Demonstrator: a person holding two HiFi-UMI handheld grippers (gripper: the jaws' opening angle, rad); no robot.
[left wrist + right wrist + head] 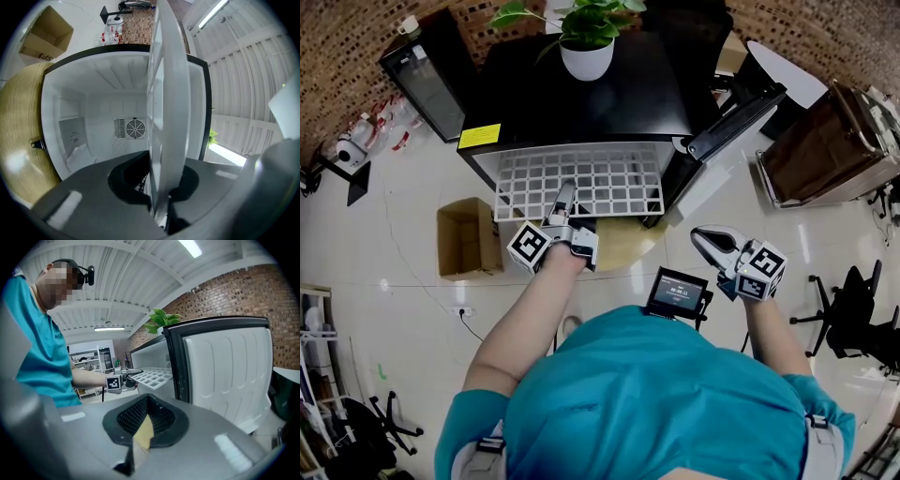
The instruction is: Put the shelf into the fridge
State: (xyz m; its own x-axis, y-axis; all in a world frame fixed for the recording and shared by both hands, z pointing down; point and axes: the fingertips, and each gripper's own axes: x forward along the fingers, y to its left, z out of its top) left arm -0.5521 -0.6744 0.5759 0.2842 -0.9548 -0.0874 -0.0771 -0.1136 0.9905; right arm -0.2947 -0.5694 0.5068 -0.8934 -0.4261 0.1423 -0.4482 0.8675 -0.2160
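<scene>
A cardboard box [469, 239] stands open on the floor at the left. Just right of it, the left hand-held gripper [563, 202] is clamped on the near edge of the white grid shelf [581, 178]. The shelf lies level, its far part at the mouth of the black fridge [581, 103] and its near part sticking out in front. A potted plant [589, 37] sits on top of the fridge. The fridge door [736, 117] stands open to the right. Further right, well apart from the shelf, the right hand-held gripper [708, 242] has its jaws together on nothing.
</scene>
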